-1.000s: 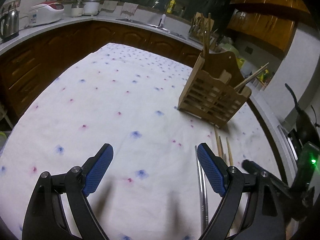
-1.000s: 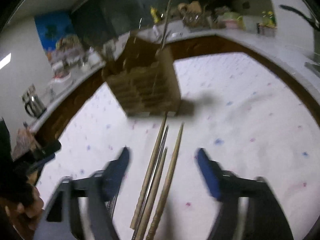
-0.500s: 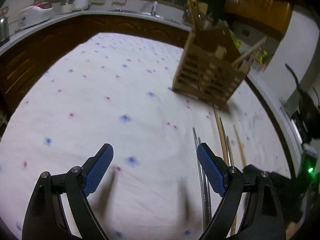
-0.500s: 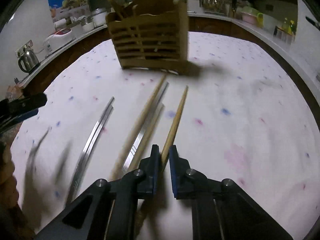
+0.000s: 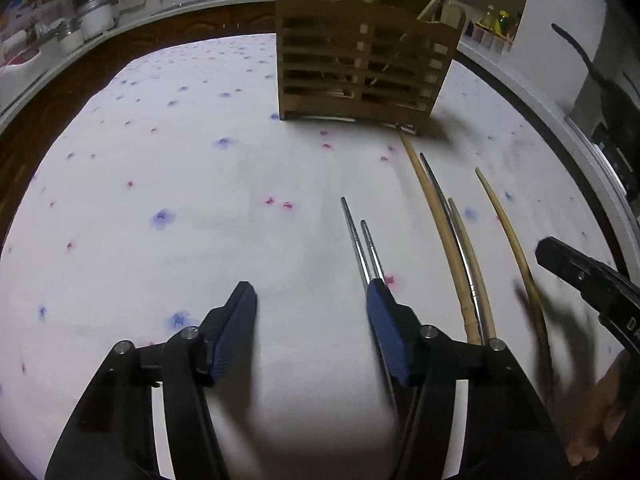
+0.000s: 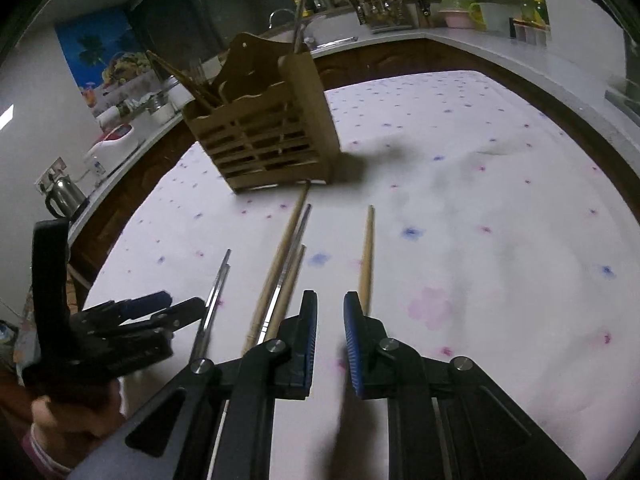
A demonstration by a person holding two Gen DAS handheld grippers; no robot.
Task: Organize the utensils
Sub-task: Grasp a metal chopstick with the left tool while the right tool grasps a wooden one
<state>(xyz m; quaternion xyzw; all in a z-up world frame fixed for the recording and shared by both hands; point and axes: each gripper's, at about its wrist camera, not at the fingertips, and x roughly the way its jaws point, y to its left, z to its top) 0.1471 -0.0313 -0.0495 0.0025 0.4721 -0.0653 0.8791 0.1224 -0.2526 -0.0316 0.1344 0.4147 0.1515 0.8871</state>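
Note:
A slatted wooden utensil holder stands on the flowered white cloth, with chopsticks in it; it also shows in the right wrist view. Loose chopsticks lie in front of it: a metal pair, wooden ones with a metal one between them, and a single wooden chopstick. My left gripper is open and empty, its right finger over the metal pair. My right gripper has its jaws a narrow gap apart with nothing between them; the single wooden chopstick lies just beyond its right finger.
The cloth-covered table is ringed by a kitchen counter with jars, a kettle, a rice cooker and a dish rack. The other hand-held gripper shows at each view's edge.
My left gripper has moved nearer the holder and over the metal pair. My right gripper, shut on the single wooden chopstick half a second ago, now has a small gap and the chopstick lies on the cloth.

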